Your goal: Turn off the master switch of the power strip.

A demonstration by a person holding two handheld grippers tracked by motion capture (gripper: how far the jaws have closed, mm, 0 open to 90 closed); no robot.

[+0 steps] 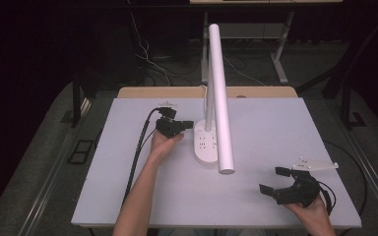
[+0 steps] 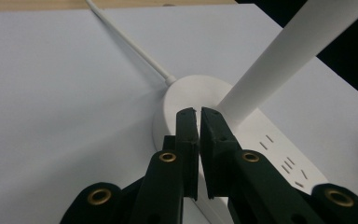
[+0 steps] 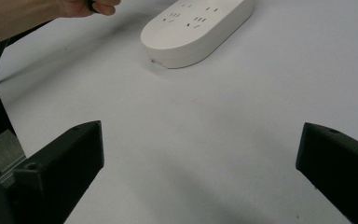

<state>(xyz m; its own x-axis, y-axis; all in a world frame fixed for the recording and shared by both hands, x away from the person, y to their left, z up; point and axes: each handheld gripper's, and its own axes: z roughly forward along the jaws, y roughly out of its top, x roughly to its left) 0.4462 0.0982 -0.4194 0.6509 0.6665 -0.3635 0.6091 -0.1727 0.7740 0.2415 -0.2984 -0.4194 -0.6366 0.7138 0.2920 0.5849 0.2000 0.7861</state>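
A white table top [image 1: 256,196] is seen, edged with pale wood [image 1: 256,92] at twelve o'clock. Near its centre a white lamp base with sockets [image 1: 205,144] is set, a white tube [image 1: 220,98] leaning over it towards six o'clock. Cables [image 1: 150,59] are strewn on the floor beyond.

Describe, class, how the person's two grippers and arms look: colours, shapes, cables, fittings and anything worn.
Both the left gripper and the right gripper are black, with two blocky jaws. The left gripper view shows brass-coloured rivets on its linkages. A black cable trails from the left one. The right one carries a pale three-cornered plate. Both forearms are bare, without sleeves.
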